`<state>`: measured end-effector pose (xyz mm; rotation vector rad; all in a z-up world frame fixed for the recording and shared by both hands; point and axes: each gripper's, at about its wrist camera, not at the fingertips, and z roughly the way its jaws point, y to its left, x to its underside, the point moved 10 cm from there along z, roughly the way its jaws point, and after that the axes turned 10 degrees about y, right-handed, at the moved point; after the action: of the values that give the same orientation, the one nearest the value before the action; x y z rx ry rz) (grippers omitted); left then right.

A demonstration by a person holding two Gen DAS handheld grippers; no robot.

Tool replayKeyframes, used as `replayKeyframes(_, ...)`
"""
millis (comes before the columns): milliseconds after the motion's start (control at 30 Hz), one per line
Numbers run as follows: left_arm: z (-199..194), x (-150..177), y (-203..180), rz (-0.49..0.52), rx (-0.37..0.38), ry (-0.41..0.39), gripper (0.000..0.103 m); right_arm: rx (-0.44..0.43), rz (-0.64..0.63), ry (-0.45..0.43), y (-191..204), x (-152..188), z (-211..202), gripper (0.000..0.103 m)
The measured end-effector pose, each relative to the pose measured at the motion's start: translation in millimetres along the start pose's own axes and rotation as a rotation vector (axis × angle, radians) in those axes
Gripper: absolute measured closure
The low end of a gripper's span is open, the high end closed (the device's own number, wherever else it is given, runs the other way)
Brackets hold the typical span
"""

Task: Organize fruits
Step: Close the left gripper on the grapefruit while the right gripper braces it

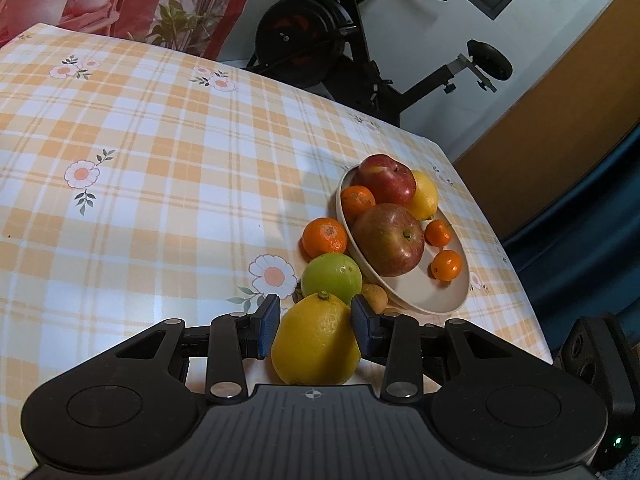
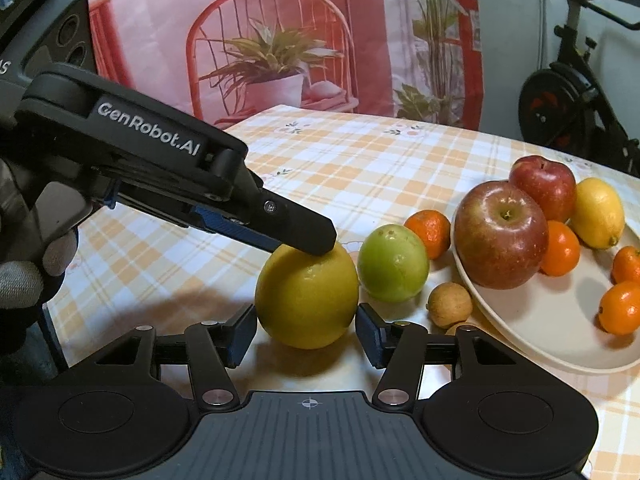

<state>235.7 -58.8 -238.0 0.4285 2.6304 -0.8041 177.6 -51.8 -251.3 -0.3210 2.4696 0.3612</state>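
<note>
A big yellow lemon sits on the checked tablecloth; my left gripper is shut on the lemon, blue pads against its sides. In the right wrist view the same lemon lies just ahead of my right gripper, which is open with its pads apart from the fruit. The left gripper reaches onto the lemon's top there. A white plate holds two red apples, a small lemon and several tangerines. A green fruit, a tangerine and a small brown fruit lie beside the plate.
The table's right edge runs close behind the plate. An exercise bike stands beyond the table's far edge. A floral curtain hangs at the back. Bare tablecloth stretches to the left.
</note>
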Motion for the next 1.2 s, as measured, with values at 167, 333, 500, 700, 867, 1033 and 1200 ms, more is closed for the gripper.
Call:
replayKeyframes(167, 2, 0, -2, 0.013, 0.018, 0.004, 0.062, 0.0, -0.008, -0.008, -1, -2, 1, 0.053)
replayKeyframes(333, 2, 2, -4, 0.036, 0.011, 0.003, 0.061, -0.008, 0.0, -0.015, 1, 0, 0, 0.053)
replayKeyframes(500, 3, 3, -3, 0.043, 0.016, 0.01, 0.057, -0.014, 0.01, -0.015, 1, 3, -2, 0.051)
replayKeyframes(700, 6, 4, -4, 0.041, 0.021, 0.008, 0.056, -0.011, 0.007, -0.03, 1, 3, -7, 0.053)
replayKeyframes(867, 4, 6, -7, 0.055, 0.014, 0.013, 0.058, -0.012, 0.006, -0.035, 2, 5, -9, 0.054)
replayKeyframes(1033, -2, 3, -15, 0.07, 0.009, -0.007, 0.058, -0.016, 0.017, -0.059, -1, 3, -19, 0.054)
replayKeyframes(1200, -7, -5, -32, 0.107, 0.001, -0.028, 0.059, 0.006, 0.034, -0.098, -12, -2, -38, 0.054)
